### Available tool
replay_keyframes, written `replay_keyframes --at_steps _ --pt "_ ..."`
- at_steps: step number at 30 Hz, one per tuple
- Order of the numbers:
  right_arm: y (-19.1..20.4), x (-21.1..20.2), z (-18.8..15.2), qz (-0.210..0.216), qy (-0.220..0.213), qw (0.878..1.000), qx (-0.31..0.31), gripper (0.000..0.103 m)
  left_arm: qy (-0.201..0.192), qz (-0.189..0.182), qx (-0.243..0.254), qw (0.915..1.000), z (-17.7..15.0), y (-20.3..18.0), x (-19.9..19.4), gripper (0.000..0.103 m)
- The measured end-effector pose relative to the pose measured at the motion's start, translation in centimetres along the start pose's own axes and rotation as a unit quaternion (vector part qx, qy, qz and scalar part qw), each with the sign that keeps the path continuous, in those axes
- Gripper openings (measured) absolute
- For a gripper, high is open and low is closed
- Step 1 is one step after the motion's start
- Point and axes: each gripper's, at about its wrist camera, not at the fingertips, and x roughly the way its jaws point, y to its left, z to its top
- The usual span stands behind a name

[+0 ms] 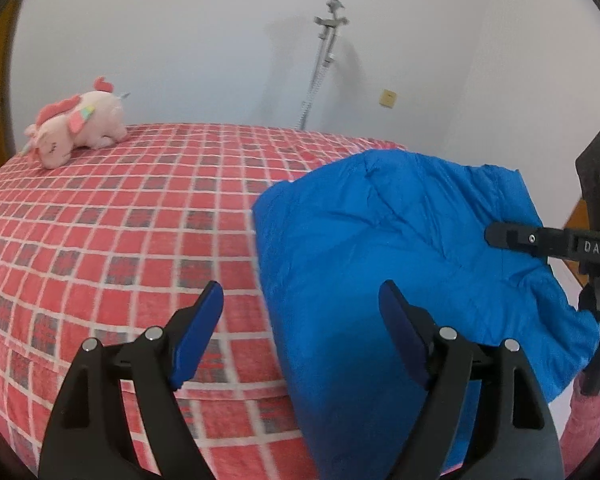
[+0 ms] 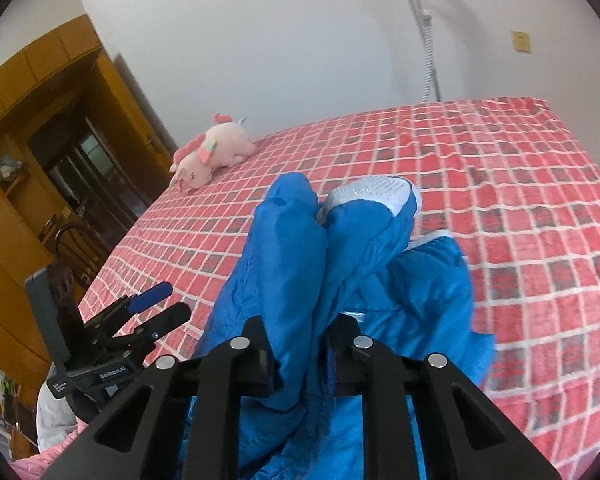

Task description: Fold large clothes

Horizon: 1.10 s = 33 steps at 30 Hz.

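Observation:
A blue padded jacket (image 1: 384, 248) lies bunched on the red checked bed (image 1: 120, 220), near its front right corner. My left gripper (image 1: 300, 320) is open and empty, its right finger over the jacket's left edge. My right gripper (image 2: 300, 344) is shut on a raised fold of the jacket (image 2: 284, 264), whose grey-white lining (image 2: 368, 194) shows at the top. The right gripper also shows in the left wrist view (image 1: 504, 236) at the jacket's right side. The left gripper shows in the right wrist view (image 2: 160, 306), open, left of the jacket.
A pink plush unicorn (image 1: 76, 124) lies at the far left of the bed (image 2: 540, 240). A metal stand (image 1: 320, 64) leans on the white wall behind. A wooden door frame and wardrobe (image 2: 40, 128) stand left of the bed.

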Motion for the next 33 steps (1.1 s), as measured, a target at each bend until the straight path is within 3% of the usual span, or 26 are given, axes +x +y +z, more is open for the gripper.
replay_keyframes --at_steps 11,16,25,27,29,33 --pt "-9.1 -2.0 -4.3 -0.025 0.010 0.997 0.079 0.018 0.054 -0.035 0.072 0.9953 -1.8 -6.6 3.6 0.079" --pt "-11.5 -1.0 -7.4 -0.019 0.014 0.996 0.089 0.025 0.083 -0.059 0.076 0.9919 -3.3 -7.0 5.7 0.080" --pt "-13.3 0.6 -10.8 -0.003 -0.017 0.993 0.117 0.030 0.081 -0.045 0.088 0.9918 -4.6 -7.4 7.0 0.081" --pt "-12.7 0.2 -10.4 -0.022 -0.017 0.994 0.110 0.033 0.085 -0.046 0.078 0.9923 -4.3 -7.2 6.8 0.081" --pt "-11.4 -1.0 -9.8 -0.065 -0.020 0.993 0.096 0.043 0.094 -0.045 0.065 0.9924 -3.9 -6.9 6.4 0.081" --pt "-7.5 -4.0 -9.0 -0.151 -0.060 0.986 0.043 0.044 0.071 -0.026 0.044 0.9961 -3.4 -5.8 3.3 0.079"
